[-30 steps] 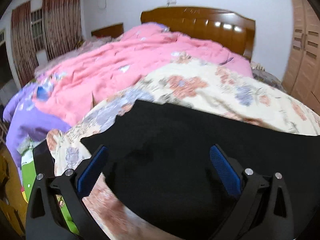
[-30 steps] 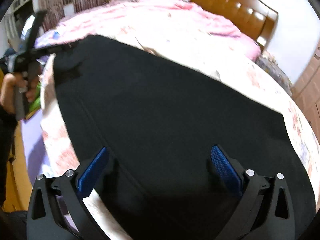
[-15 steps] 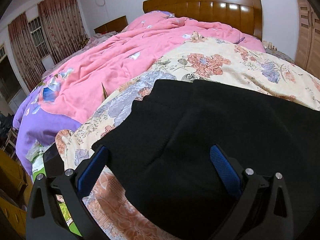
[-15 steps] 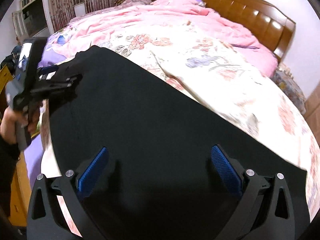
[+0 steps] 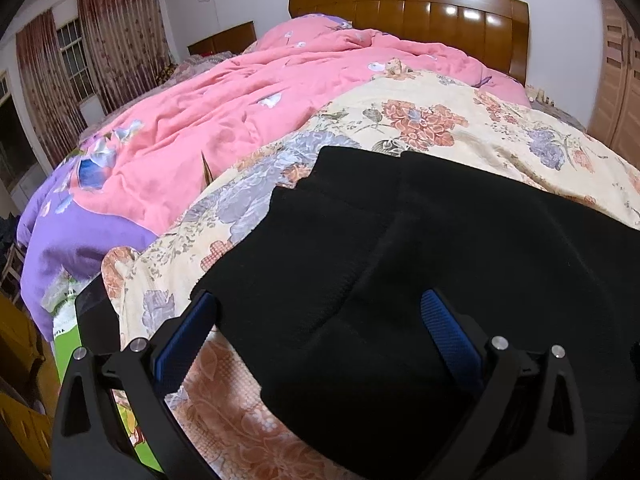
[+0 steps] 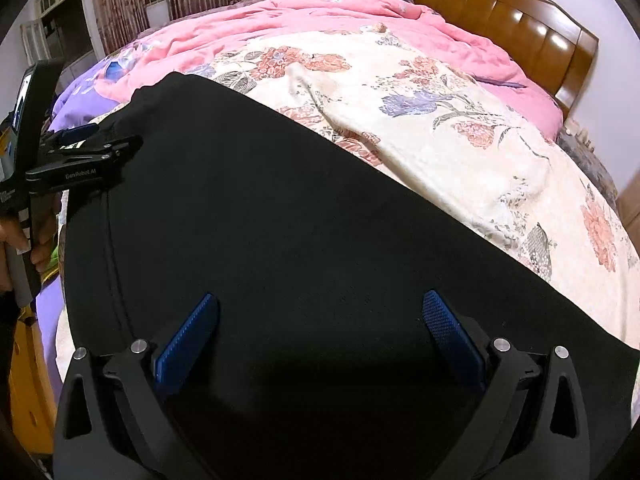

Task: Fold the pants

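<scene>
Black pants (image 5: 400,264) lie spread flat on a floral quilt (image 5: 460,128) on the bed, their end layers stepped at the left. They fill the right wrist view (image 6: 300,248) too. My left gripper (image 5: 320,320) is open and empty, hovering over the pants' left end. It also shows from the side in the right wrist view (image 6: 100,148), at the pants' left edge. My right gripper (image 6: 320,320) is open and empty, above the middle of the pants.
A pink duvet (image 5: 240,96) covers the far half of the bed, with purple bedding (image 5: 72,248) at the left edge. A wooden headboard (image 5: 420,12) stands at the back, a wardrobe (image 5: 616,80) at the right, curtained windows (image 5: 80,60) at the left.
Both grippers have pulled back and up from the pants, so more of the bed shows. The pants' left end now lies in stepped layers. Both grippers stay open.
</scene>
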`<action>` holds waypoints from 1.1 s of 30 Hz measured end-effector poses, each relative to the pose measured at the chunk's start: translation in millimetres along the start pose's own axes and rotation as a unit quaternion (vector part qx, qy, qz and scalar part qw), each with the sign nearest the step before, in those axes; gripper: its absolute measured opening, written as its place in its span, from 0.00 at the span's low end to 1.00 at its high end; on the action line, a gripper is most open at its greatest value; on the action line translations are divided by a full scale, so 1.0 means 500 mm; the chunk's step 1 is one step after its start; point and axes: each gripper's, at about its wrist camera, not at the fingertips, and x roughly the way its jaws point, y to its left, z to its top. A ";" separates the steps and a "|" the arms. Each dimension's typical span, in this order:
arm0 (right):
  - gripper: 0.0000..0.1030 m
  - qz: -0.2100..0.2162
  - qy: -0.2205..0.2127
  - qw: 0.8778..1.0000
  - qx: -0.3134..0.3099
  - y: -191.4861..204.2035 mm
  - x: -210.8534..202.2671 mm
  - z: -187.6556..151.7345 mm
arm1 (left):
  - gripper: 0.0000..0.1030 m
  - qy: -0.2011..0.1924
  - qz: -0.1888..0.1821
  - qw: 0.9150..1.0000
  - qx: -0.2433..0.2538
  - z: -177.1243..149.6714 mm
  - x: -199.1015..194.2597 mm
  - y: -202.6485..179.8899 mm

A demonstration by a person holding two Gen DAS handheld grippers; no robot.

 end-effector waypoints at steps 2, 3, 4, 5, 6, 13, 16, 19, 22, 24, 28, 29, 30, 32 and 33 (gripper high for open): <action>0.96 0.004 0.000 1.000 0.002 -0.002 0.002 0.001 | 0.99 0.011 -0.003 1.000 0.001 0.004 0.006 0.002; 0.96 0.002 0.000 1.000 0.002 -0.001 0.000 0.001 | 0.99 0.015 -0.001 1.000 0.001 0.006 0.005 0.002; 0.96 -0.003 0.000 1.000 0.000 0.000 -0.004 0.001 | 0.98 0.016 0.015 1.000 -0.008 0.014 -0.009 0.004; 0.96 -0.007 -0.004 1.000 -0.001 0.003 -0.009 0.001 | 0.98 -0.002 0.033 0.999 -0.023 0.024 -0.039 0.006; 0.96 -0.005 -0.013 1.000 0.001 0.003 -0.018 0.002 | 0.98 -0.030 0.030 0.998 -0.039 0.035 -0.073 0.007; 0.96 -0.055 -0.045 0.997 0.022 -0.054 -0.068 0.022 | 0.98 -0.015 -0.156 0.987 0.044 0.132 -0.079 -0.188; 0.96 -0.056 -0.002 0.997 0.052 -0.125 -0.045 0.006 | 0.98 0.037 -0.133 0.988 0.075 0.127 0.014 -0.249; 0.96 -0.066 0.007 0.996 0.054 -0.183 -0.038 -0.026 | 0.99 0.053 -0.157 0.985 0.053 0.113 0.059 -0.231; 0.96 -0.058 -0.004 0.996 0.061 -0.225 -0.050 -0.050 | 0.99 0.047 -0.162 0.985 0.042 0.105 0.069 -0.212; 0.95 -0.071 -0.012 0.994 0.078 -0.241 -0.067 -0.059 | 0.99 0.042 -0.155 0.986 0.047 0.100 0.071 -0.219; 0.95 -0.092 -0.038 0.990 0.096 -0.273 -0.118 -0.102 | 0.99 0.030 -0.155 0.987 0.043 0.095 0.072 -0.219; 0.95 -0.104 -0.026 0.989 0.097 -0.283 -0.116 -0.116 | 0.99 0.029 -0.156 0.986 0.042 0.095 0.072 -0.218; 0.95 -0.119 -0.006 0.988 0.101 -0.304 -0.109 -0.142 | 0.99 0.028 -0.156 0.986 0.042 0.094 0.072 -0.217; 0.95 -0.086 -0.017 0.985 0.149 -0.354 -0.143 -0.190 | 0.99 0.028 -0.153 0.987 0.044 0.095 0.070 -0.220; 0.95 -0.108 -0.014 0.982 0.152 -0.365 -0.158 -0.202 | 0.99 0.027 -0.153 0.987 0.044 0.095 0.070 -0.221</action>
